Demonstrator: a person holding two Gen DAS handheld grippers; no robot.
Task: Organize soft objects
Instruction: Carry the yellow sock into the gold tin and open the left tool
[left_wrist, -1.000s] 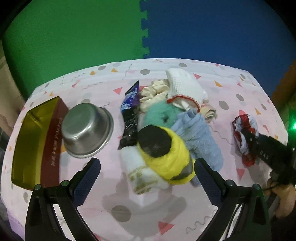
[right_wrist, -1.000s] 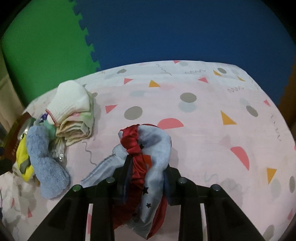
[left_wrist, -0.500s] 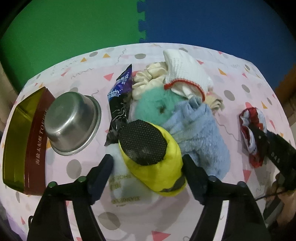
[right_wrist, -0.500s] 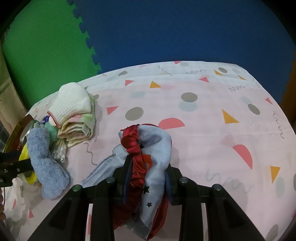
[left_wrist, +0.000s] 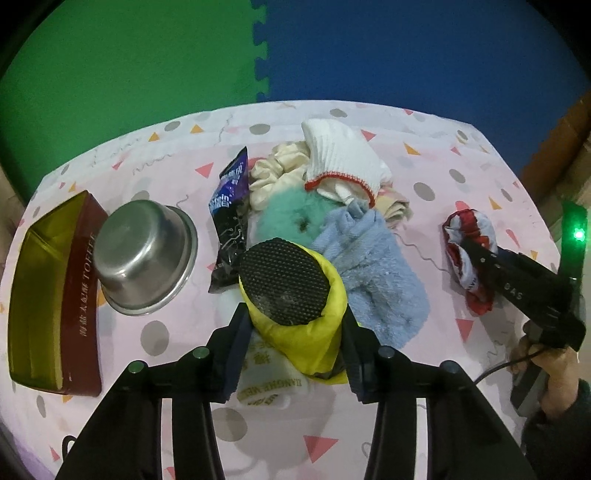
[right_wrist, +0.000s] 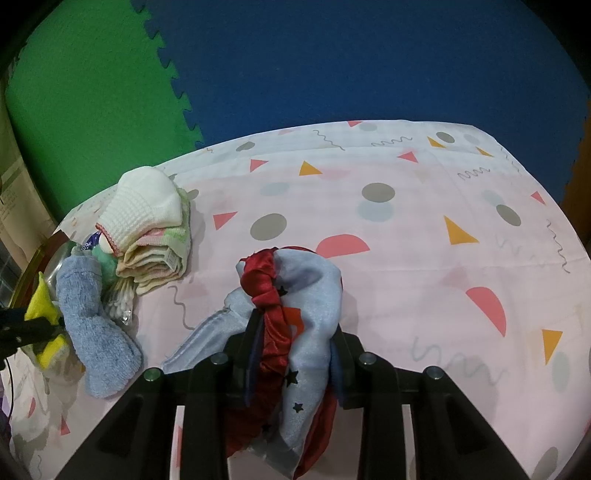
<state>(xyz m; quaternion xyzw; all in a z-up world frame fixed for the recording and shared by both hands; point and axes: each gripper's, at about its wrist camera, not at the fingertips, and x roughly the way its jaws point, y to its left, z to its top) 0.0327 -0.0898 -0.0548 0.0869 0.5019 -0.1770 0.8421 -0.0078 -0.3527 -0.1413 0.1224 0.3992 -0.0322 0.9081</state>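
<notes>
A yellow soft pouch with a black mesh top (left_wrist: 284, 280) lies at the near end of a heap on the pink patterned tablecloth (left_wrist: 443, 177). My left gripper (left_wrist: 293, 325) is closing around it, and both pads touch its yellow sides. In the heap behind it lie a blue fluffy cloth (left_wrist: 373, 273), a teal fluffy piece (left_wrist: 288, 214), a cream scrunchie (left_wrist: 277, 173) and a white knit sock (left_wrist: 340, 158). My right gripper (right_wrist: 295, 332) is shut on a red and pale blue cloth (right_wrist: 314, 288), off to the right of the heap.
An upturned steel bowl (left_wrist: 144, 258) and a red toffee tin (left_wrist: 48, 295) stand left of the heap, and a dark snack packet (left_wrist: 229, 218) lies beside them. A white packet (left_wrist: 266, 376) lies under the pouch. A folded towel stack (right_wrist: 159, 254) sits under the sock. A hand (left_wrist: 554, 369) holds the right gripper.
The left jaws have gone from wide open on either side of the yellow pouch to touching its sides. The right gripper and its cloth have stayed put.
</notes>
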